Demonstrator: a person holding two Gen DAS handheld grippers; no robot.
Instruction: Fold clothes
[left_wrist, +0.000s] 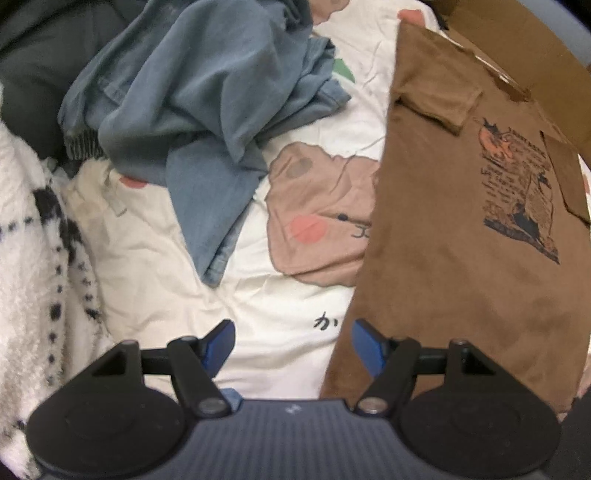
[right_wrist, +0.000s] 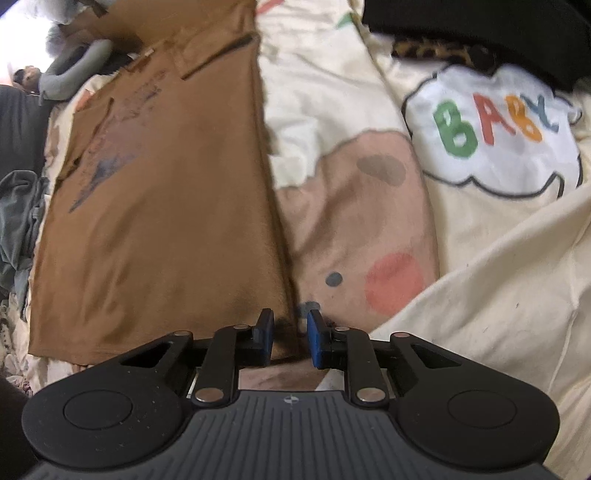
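Observation:
A brown T-shirt with a dark print lies flat on the bed, both sleeves folded inward. My left gripper is open and points down over the shirt's left edge near the hem. Its right fingertip is over brown cloth and its left one over the sheet. In the right wrist view the same brown T-shirt fills the left half. My right gripper sits at its lower right edge, jaws narrowed to a small gap. The shirt's edge lies in that gap, and I see no pad pressing on it.
A crumpled blue denim garment lies left of the shirt on the cartoon-print sheet. A fuzzy white blanket is at far left, cardboard beyond the shirt. A black item is at the top right, a person's grey sleeve at the top left.

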